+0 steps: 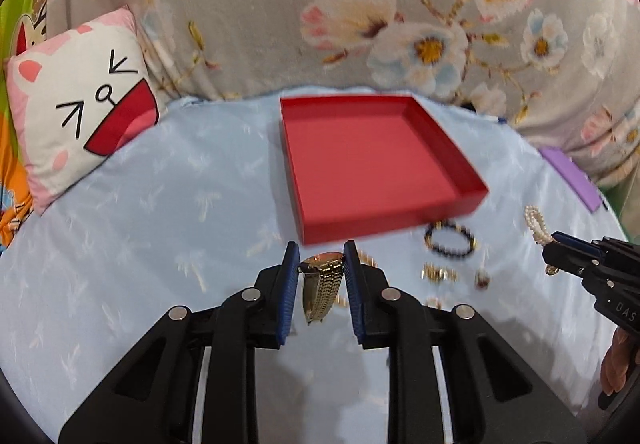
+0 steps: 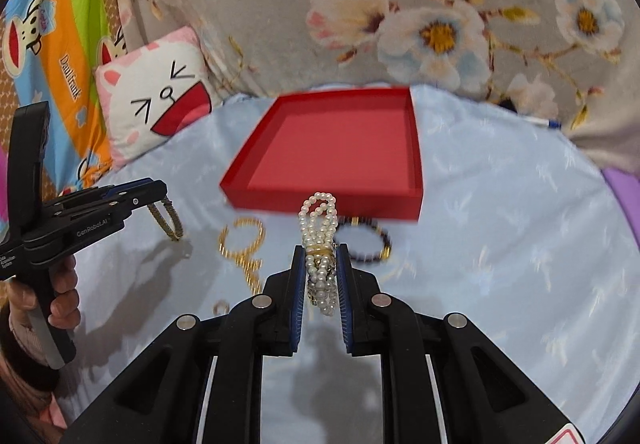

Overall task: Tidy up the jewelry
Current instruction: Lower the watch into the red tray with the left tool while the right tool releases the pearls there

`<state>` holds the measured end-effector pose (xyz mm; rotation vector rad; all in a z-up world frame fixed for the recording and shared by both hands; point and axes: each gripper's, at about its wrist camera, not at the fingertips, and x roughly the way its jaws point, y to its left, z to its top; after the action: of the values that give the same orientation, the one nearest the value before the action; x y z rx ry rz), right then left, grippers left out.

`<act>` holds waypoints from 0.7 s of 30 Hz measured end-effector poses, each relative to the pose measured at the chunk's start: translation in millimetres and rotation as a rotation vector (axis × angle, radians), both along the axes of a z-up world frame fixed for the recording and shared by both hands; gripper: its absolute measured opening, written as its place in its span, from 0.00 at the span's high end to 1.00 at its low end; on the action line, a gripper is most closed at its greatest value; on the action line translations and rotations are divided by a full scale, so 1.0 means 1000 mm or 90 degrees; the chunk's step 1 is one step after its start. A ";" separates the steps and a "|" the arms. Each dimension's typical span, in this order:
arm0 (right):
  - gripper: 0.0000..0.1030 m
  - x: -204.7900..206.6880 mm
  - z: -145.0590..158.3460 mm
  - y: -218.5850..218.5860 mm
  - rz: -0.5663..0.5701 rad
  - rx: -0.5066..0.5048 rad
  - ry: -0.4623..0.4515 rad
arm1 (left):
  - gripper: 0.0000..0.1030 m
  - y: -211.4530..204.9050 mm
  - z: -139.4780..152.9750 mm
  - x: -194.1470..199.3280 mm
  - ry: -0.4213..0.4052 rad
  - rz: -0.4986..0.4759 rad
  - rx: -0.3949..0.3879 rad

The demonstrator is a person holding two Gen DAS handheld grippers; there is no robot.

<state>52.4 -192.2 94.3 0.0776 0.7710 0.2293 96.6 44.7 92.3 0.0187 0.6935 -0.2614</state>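
Note:
A shallow red tray [image 1: 472, 188] [image 2: 320, 200] lies on the light blue cloth, with nothing inside it. My left gripper [image 1: 322, 254] is shut on a gold watch [image 1: 322, 284], which hangs between the blue pads above the cloth. My right gripper [image 2: 318, 252] is shut on a white pearl bracelet [image 2: 318, 228] that sticks up past the fingertips. In the left wrist view the right gripper [image 1: 560, 250] shows at the right edge with the pearl bracelet [image 1: 536, 222]. A black bead bracelet [image 1: 450, 240] [image 2: 366, 240] and a gold chain [image 2: 242, 244] lie in front of the tray.
A cat-face pillow [image 1: 80, 116] [image 2: 156, 104] leans at the back left against a floral blanket [image 1: 360, 4]. A purple object [image 1: 572, 176] sits at the right edge of the cloth. Small gold pieces [image 1: 438, 274] lie near the black bracelet. A hand [image 2: 60, 296] holds the left gripper.

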 end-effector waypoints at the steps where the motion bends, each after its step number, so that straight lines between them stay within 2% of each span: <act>1: 0.86 0.010 0.005 0.000 -0.001 -0.001 -0.004 | 0.79 0.000 0.007 0.011 -0.003 -0.003 -0.010; 6: 0.86 0.072 0.020 0.002 -0.021 -0.023 -0.008 | 0.79 -0.011 0.030 0.061 -0.029 0.006 0.001; 10: 0.86 0.133 0.017 0.004 -0.037 -0.028 0.010 | 0.79 -0.028 0.035 0.119 -0.015 0.003 0.010; 17: 0.86 0.246 -0.010 -0.012 -0.078 -0.013 0.068 | 0.79 -0.060 0.010 0.219 0.046 0.005 0.031; 21: 0.86 0.288 -0.032 -0.015 -0.091 -0.032 0.101 | 0.79 -0.073 -0.008 0.260 0.073 0.008 0.040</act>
<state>340.0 -207.1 62.0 0.1039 0.9239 0.0678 356.1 -28.4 84.5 0.0602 0.8153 -0.2300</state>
